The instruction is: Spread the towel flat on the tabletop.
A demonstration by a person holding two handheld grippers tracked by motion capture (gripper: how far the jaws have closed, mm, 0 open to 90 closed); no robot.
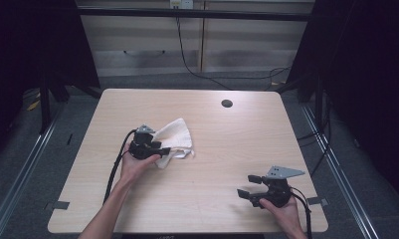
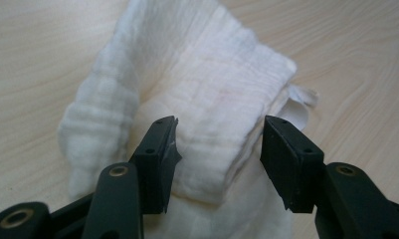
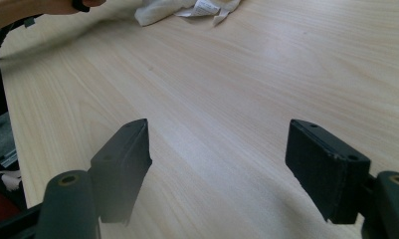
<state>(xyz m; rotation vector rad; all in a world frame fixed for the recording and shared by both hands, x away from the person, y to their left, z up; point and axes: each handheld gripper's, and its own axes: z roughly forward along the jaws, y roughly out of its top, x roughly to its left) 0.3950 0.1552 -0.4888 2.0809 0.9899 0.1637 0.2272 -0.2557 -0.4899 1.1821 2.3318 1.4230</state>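
Observation:
A white folded cloth [image 1: 176,135] lies on the left half of the light wooden table [image 1: 212,164]. My left gripper [image 1: 162,149] is down at its near left edge. In the left gripper view a thick fold of the cloth [image 2: 212,99] sits between the two black jaws of the left gripper [image 2: 222,144], which stand apart; the right-hand jaw is just clear of the fold. My right gripper [image 1: 248,185] hovers near the table's front right corner, open over bare wood. In the right gripper view, the right gripper [image 3: 222,149] has nothing between its jaws, and the cloth [image 3: 187,7] lies far off at the top.
A round dark cable hole [image 1: 227,103] sits near the table's back edge. Behind the table stand pale cabinets [image 1: 147,45] with a black cable hanging down. Metal floor rails [image 1: 28,154] run along both sides, and dark curtains flank the scene.

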